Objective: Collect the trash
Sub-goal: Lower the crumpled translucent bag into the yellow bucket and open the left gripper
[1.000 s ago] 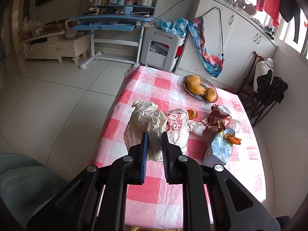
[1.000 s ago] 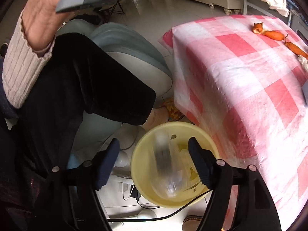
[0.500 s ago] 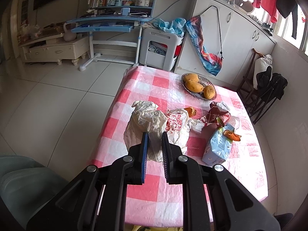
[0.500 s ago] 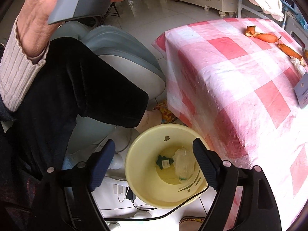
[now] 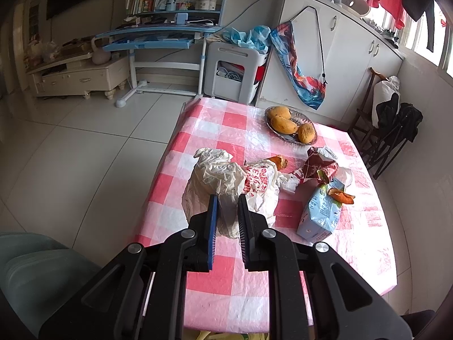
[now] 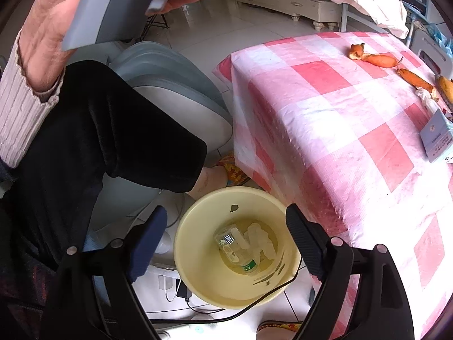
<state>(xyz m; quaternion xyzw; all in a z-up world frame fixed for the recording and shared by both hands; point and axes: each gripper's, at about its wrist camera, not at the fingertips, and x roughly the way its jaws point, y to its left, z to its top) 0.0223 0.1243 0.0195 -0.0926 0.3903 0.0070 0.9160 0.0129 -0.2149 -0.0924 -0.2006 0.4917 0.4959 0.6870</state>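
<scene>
A round pale-yellow plastic bin (image 6: 198,255) stands on the white tiled floor just beside the table's corner. At its bottom lie a clear plastic bottle with a green label (image 6: 235,250) and, touching it, a crumpled piece of clear plastic (image 6: 262,240).

On the table, a pink-and-white checked plastic cloth (image 5: 226,277) carries more rubbish: a crumpled white plastic bag with red print (image 5: 235,181), a torn red-and-white wrapper (image 5: 317,165), a pale-blue carton lying on its side (image 5: 321,214) and orange peel strips (image 6: 379,59). At the far end a shallow patterned dish (image 5: 294,138) holds three yellow-orange mangoes (image 5: 284,123).

Beyond the table are a blue-and-white desk with books (image 5: 161,34), a white storage cart (image 5: 235,70) and white cupboards (image 5: 339,65). A grey-green cushioned chair (image 6: 175,85) sits by the table, with a person's dark-trousered leg (image 6: 99,147) across it.

The right gripper (image 6: 226,226) hangs directly above the bin, jaws spread wide after just opening further, with nothing between them. The left gripper (image 5: 228,212) hovers over the near end of the table, jaws nearly pressed together with only a narrow gap; the white bag shows through that gap, but whether the tips touch or pinch it cannot be told. A hand in a ribbed cream sleeve (image 6: 51,28) grips its grey handle.
</scene>
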